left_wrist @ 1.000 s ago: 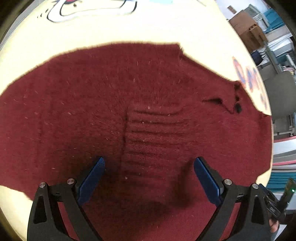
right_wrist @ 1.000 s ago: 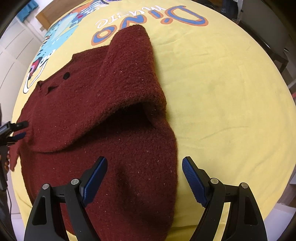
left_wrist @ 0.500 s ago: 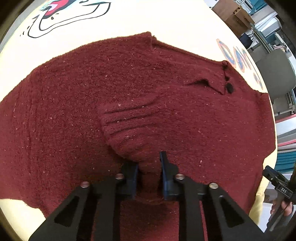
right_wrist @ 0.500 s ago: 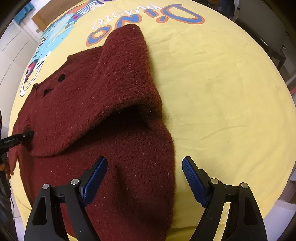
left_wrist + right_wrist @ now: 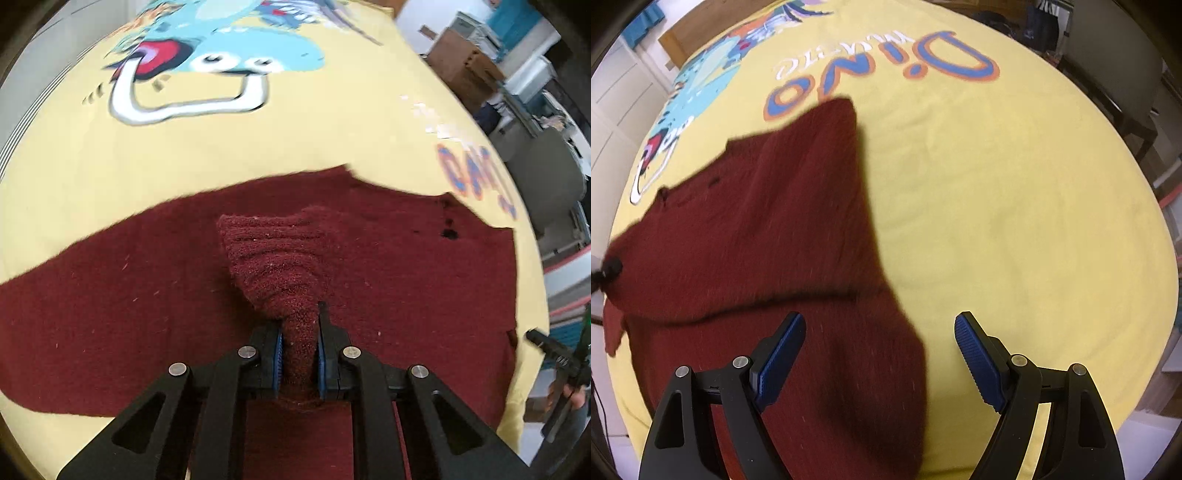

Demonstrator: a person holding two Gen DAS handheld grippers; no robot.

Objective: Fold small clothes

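Note:
A dark red knit sweater (image 5: 110,314) lies spread on a yellow printed cloth (image 5: 295,147). My left gripper (image 5: 299,332) is shut on the sweater's ribbed sleeve cuff (image 5: 269,258) and holds it bunched up above the sweater body. In the right wrist view the sweater (image 5: 757,240) has a sleeve folded across it. Over its lower right edge hangs my right gripper (image 5: 879,325), open, with the left pad above the knit and the right pad above bare cloth. It grips nothing.
The yellow cloth (image 5: 997,221) bears a blue dinosaur and "Dino" lettering (image 5: 886,74). A chair (image 5: 1115,74) stands past its far right edge. Cardboard boxes (image 5: 461,62) and shelving stand beyond the cloth in the left wrist view.
My left gripper went from wide open over the cuff to shut on it, then rose, pulling the cuff up off the sweater. My right gripper stayed open and drifted slightly.

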